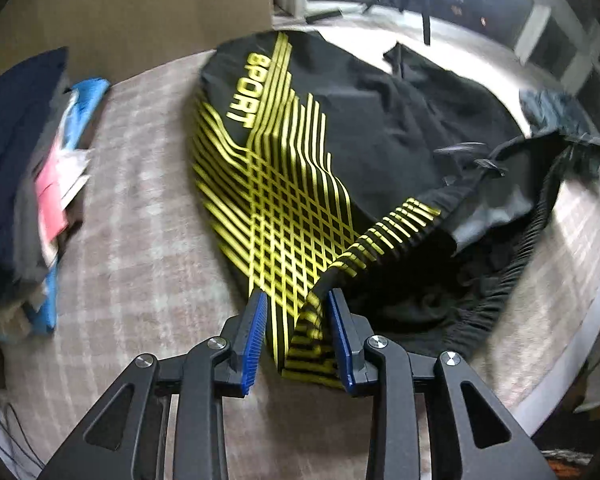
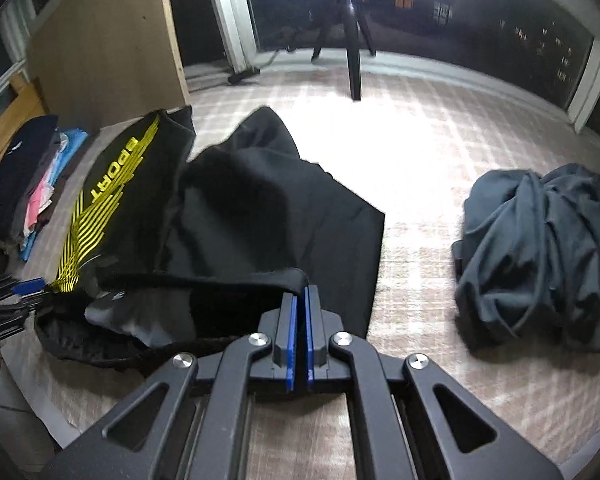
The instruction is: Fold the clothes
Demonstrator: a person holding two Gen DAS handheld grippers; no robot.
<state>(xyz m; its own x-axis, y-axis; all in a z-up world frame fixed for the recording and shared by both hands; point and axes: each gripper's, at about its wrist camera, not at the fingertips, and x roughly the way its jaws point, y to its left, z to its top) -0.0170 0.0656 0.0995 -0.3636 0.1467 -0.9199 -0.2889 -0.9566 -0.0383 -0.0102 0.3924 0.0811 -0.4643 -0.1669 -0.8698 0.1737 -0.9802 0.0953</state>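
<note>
Black sports shorts [image 1: 380,128] with yellow stripes and the word SPORT lie spread on the plaid-covered surface [image 1: 140,240]. My left gripper [image 1: 298,300] is open, its blue pads either side of the striped waist corner, which bunches between them. In the right wrist view the shorts [image 2: 260,208] lie ahead and to the left. My right gripper [image 2: 301,292] is shut on the black waistband edge and holds it lifted. The left gripper's blue pad [image 2: 28,286] shows at the far left.
A stack of folded clothes [image 1: 24,168], dark, pink and blue, lies at the left, also in the right wrist view [image 2: 28,184]. A crumpled dark grey garment [image 2: 536,256] lies at the right. A tripod [image 2: 354,40] and a wooden panel [image 2: 108,52] stand behind.
</note>
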